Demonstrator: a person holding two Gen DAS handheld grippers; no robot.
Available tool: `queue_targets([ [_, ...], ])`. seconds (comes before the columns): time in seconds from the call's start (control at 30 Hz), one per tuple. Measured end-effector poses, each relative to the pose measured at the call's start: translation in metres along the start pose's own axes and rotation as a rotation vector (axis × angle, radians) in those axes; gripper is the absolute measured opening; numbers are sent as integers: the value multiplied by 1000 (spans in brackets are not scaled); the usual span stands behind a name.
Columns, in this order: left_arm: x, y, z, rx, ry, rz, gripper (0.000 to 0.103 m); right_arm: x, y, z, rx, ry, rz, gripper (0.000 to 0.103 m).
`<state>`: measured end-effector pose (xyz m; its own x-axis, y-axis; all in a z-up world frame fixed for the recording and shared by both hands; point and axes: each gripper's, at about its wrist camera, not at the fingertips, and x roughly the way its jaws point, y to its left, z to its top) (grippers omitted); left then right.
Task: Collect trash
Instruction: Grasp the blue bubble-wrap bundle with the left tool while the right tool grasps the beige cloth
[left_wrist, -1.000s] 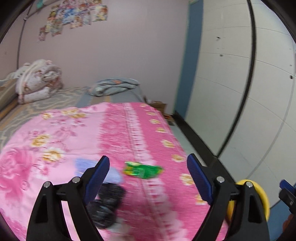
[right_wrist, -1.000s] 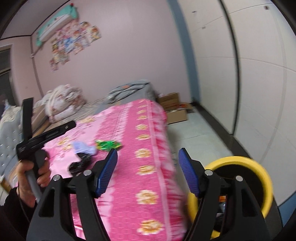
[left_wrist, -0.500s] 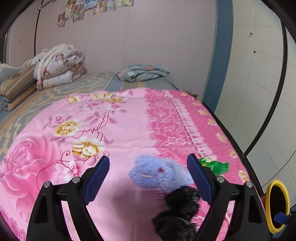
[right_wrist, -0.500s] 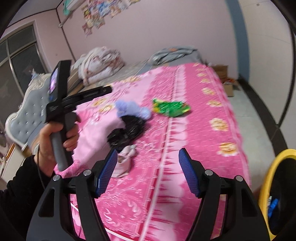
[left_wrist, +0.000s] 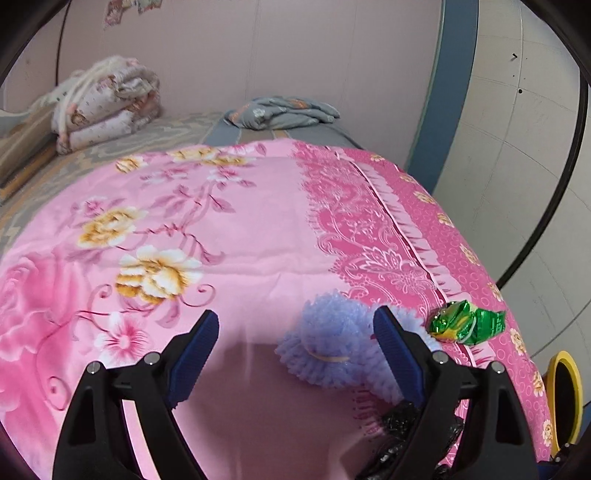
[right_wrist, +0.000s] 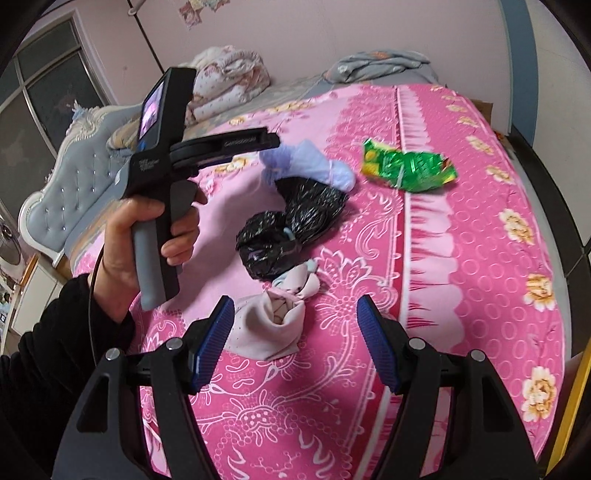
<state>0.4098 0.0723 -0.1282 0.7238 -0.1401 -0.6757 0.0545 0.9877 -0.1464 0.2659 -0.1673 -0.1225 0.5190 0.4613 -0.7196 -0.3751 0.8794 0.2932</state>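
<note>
A crumpled green wrapper (left_wrist: 467, 322) (right_wrist: 408, 166) lies on the pink flowered bedspread (left_wrist: 221, 236) near the bed's right edge. A crumpled black plastic bag (right_wrist: 291, 225) (left_wrist: 399, 421) lies left of it, and a pale pink cloth (right_wrist: 275, 321) lies in front of the bag. A fluffy lilac sock (left_wrist: 332, 347) (right_wrist: 310, 162) sits beyond the bag. My left gripper (left_wrist: 295, 350) is open and empty, its right finger over the lilac sock. My right gripper (right_wrist: 295, 336) is open and empty, hovering just above the pale pink cloth.
A yellow-rimmed bin (left_wrist: 563, 398) stands on the floor by the bed's right side. Folded quilts (left_wrist: 107, 99) and a grey folded cloth (left_wrist: 280, 112) lie at the far end of the bed. A padded headboard (right_wrist: 70, 173) is on the left.
Both grippers have swung left and down toward the bed. The left moved over the lilac sock; the right dropped close to the pale pink cloth. The bin slid to the frame edge.
</note>
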Motion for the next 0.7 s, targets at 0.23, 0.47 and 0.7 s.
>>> queue_targets([
  [0.23,20,-3,-2,23,30,-68,82,20,2,2,1,37,1,65],
  [0.47,39,-5,-9,8,80,-142,65,38,10,1,-25,68,15,61],
  [0.7,46,-7,-12,5,85,-187,51,51,22,1,-49,91,36,40],
])
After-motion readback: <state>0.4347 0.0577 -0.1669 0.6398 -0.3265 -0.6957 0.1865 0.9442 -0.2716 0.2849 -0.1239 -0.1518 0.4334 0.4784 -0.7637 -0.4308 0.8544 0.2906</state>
